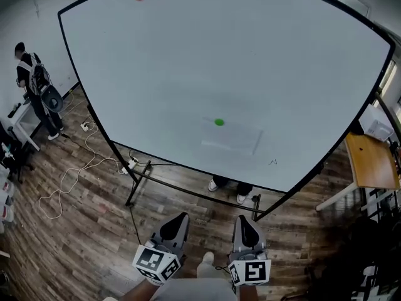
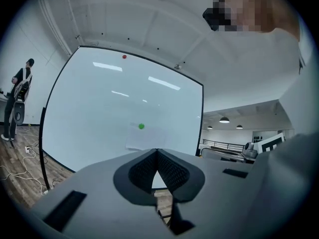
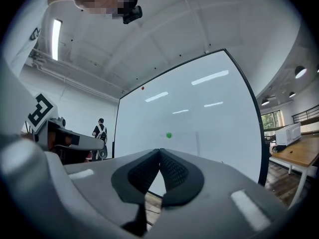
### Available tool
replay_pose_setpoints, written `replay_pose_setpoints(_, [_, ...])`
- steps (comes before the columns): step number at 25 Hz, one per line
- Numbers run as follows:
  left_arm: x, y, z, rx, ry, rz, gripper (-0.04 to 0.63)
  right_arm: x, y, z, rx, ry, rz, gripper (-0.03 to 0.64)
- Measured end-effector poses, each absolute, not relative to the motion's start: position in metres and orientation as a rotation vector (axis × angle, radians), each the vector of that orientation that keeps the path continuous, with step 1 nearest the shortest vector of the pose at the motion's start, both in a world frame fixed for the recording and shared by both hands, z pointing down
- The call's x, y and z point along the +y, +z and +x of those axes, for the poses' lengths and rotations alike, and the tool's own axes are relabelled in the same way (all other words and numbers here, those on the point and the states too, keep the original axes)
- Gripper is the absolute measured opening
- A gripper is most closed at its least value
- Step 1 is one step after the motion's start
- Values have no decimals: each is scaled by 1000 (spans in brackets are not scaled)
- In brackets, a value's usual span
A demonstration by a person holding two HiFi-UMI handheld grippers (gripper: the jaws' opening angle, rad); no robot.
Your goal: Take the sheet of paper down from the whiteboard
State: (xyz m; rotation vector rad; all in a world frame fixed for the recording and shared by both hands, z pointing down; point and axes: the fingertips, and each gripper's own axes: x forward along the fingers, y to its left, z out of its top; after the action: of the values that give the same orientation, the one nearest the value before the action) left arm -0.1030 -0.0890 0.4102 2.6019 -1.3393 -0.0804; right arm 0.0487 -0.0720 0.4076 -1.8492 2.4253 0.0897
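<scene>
Low in the head view, the left tongs point(image 1: 177, 219) are pressed together with nothing between them, well apart from the whiteboard point(image 1: 156, 61). Right of them, the sheet of paper point(image 1: 233, 138) hangs on the board under a green magnet point(image 1: 218, 122), untouched. The right tongs point(image 1: 245, 221) are likewise closed and empty. Nothing looks done yet: approach, grasp and removal all remain.
</scene>
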Motion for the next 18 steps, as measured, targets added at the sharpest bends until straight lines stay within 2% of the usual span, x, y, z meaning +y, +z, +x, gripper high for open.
replay_pose_setpoints(9, [-143, 405, -56, -1357, -99, 2613, 6, -130, 394, 102, 2396, 139, -1844, 11])
replay_pose_setpoints(18, [-165, 398, -61, -1414, -130, 2581, 6, -154, 392, 96, 2439, 137, -1793, 11])
